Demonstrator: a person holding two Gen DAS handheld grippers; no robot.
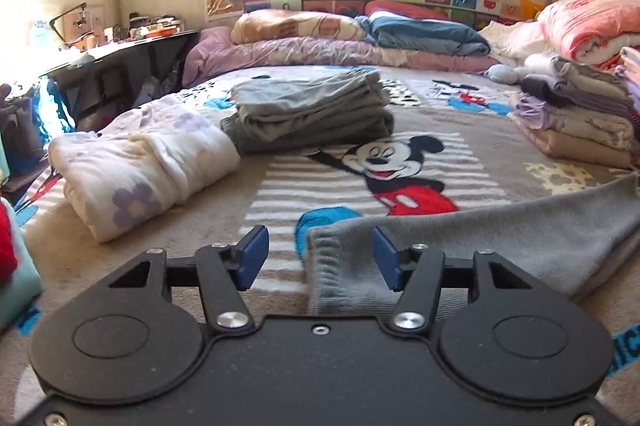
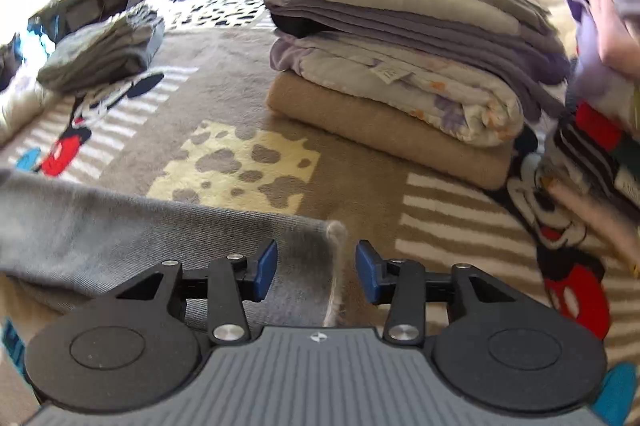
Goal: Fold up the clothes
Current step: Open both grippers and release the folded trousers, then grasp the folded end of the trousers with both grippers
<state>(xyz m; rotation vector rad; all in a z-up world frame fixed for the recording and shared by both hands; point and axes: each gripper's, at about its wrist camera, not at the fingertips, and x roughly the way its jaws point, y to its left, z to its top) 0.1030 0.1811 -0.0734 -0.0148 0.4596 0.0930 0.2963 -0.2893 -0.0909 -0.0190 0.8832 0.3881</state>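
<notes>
A long grey knit garment (image 1: pixel 500 238) lies flat across the near side of the cartoon-mouse blanket (image 1: pixel 472 138). Its ribbed left end sits between the blue pads of my left gripper (image 1: pixel 320 258), which is open; the right pad is close to the cloth and the left pad stands clear of it. In the right wrist view the other end of the grey garment (image 2: pixel 120 226) lies under my right gripper (image 2: pixel 316 272). That gripper is open too, with the cloth's edge in the gap and neither pad pressing on it.
A folded grey stack (image 1: pixel 308 110) and a folded white floral garment (image 1: pixel 148 166) lie at the left of the bed. A tall pile of folded clothes (image 2: pixel 400 66) stands at the right. Rolled bedding (image 1: pixel 340 42) lines the back, and a black desk (image 1: pixel 120 66) stands at the left.
</notes>
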